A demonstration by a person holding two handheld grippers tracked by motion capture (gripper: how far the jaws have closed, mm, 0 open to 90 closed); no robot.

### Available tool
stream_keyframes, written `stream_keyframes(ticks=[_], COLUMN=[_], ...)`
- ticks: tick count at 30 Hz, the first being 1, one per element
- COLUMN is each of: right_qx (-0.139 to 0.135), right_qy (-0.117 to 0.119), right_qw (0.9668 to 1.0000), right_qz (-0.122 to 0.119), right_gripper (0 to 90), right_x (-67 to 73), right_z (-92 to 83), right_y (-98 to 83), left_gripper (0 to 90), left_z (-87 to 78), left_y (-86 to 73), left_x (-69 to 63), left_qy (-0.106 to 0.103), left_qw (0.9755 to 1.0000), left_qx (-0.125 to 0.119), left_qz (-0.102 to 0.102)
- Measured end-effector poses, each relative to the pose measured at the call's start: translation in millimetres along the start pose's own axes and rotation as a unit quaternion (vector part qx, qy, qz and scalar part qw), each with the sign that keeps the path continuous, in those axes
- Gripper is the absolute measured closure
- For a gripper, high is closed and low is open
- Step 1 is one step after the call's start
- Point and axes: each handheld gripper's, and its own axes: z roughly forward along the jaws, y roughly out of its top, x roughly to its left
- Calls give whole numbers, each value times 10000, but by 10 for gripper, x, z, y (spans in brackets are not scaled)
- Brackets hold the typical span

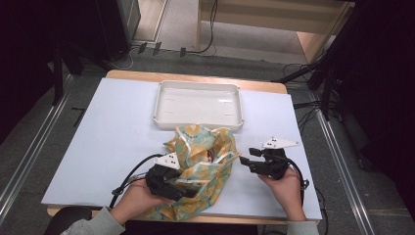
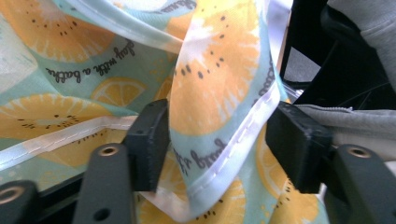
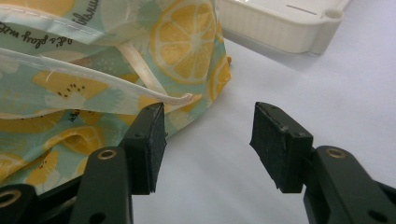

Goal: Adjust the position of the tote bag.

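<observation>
A crumpled lemon-print cloth point(image 1: 203, 169) with white hemmed edges and printed lettering is seen heaped on the pale worktop point(image 1: 112, 137), just in front of an empty white tray point(image 1: 198, 104) near the far edge. The left gripper point(image 1: 188, 192) is held low against the cloth's near left side. In the left gripper view, a hemmed fold of the cloth point(image 2: 224, 116) is seen hanging between the fingers point(image 2: 149, 140), which are spread fairly wide and are not pressed on it. The right gripper point(image 1: 245, 159) is held just beside the cloth's right edge; its fingers point(image 3: 149, 144) are opened wide, with nothing gripped and bare worktop point(image 3: 210, 154) seen between them.
</observation>
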Motion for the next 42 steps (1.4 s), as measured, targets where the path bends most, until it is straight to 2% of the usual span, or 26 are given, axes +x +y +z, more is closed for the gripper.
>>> stream_keyframes(ticks=[6,12,15,21,31,42], right_qx=[-1,-12,-12,-21,-57,-59], right_qy=[1,-9,-1,-12,3,61], right_qw=[10000,10000,10000,10000,10000,10000], right_qz=[-2,-6,-10,-14,33,34], right_gripper=[459,458,458,458,468,498], right_x=[0,3,8,7,14,26], right_z=[-2,-3,-5,-19,-71,-120], right_y=[0,2,4,7,17,27], left_gripper=[262,232,232,237,287,331], left_z=[-71,-171,-253,-391,-585,-766], left_y=[26,32,42,48,64,68], left_x=[-13,-48,-56,-40,35,157], left_qy=[-67,-18,-7,150,376,510], left_qw=[10000,10000,10000,9996,9987,9976], left_qx=[23,28,-85,-202,-313,-394], left_qz=[-46,-41,-51,-101,-166,-247])
